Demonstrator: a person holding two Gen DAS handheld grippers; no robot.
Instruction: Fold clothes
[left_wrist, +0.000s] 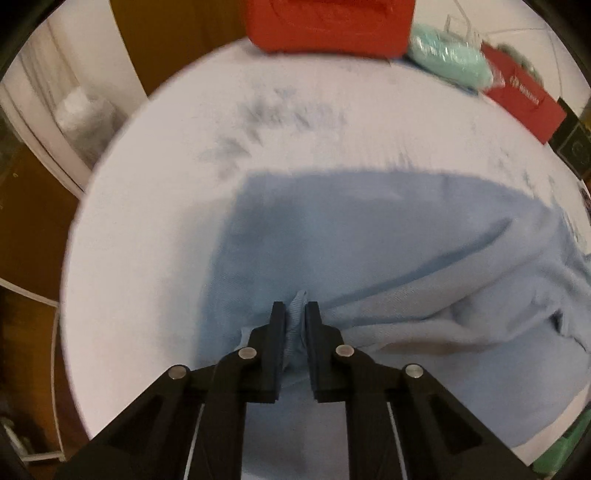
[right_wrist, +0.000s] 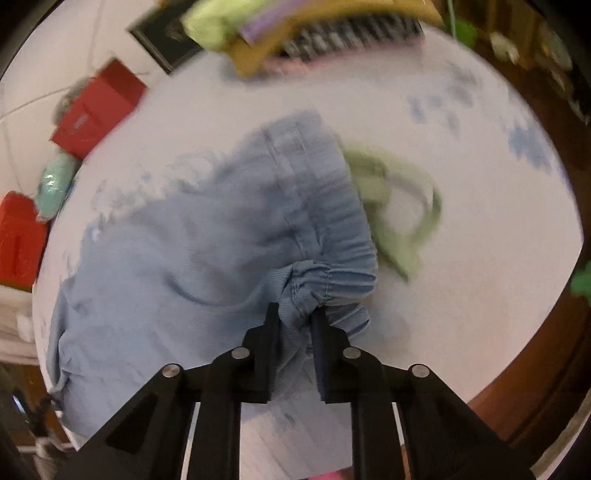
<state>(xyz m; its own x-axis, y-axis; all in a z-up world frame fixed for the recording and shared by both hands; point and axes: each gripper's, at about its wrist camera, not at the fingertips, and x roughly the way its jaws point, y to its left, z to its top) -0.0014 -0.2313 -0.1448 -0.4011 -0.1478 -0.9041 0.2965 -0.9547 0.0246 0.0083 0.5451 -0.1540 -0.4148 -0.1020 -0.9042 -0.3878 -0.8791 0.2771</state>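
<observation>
I am holding a pale blue garment (left_wrist: 369, 251) at two places above a round white desk (left_wrist: 155, 192). The left gripper (left_wrist: 295, 314) has its fingers pinching a narrow tuck of the blue cloth, seen at 6 o'clock in the left wrist view, with the fabric spreading away toward 3 o'clock in long loose creases. The right gripper (right_wrist: 295, 317) has its fingers pinching the gathered elastic waistband (right_wrist: 332, 280), bunched at 6 o'clock in the right wrist view. I judge the fold barely begun: the garment lies rumpled and partly lifted, no clean folded edge shows, and flattening and folding remain. Only the left view shows a bright red bag (left_wrist: 328, 26) at 12 o'clock, with a mint green bundle (left_wrist: 447, 55) and a red box (left_wrist: 524, 99) toward 1 o'clock at the desk's far rim. Only the right view shows the waistband seams, a light green strap (right_wrist: 402, 206) lying on the desk just beside the garment at 2 o'clock, and a blurred pile of clothes (right_wrist: 295, 33) at 12 o'clock. Both views are motion blurred.
</observation>
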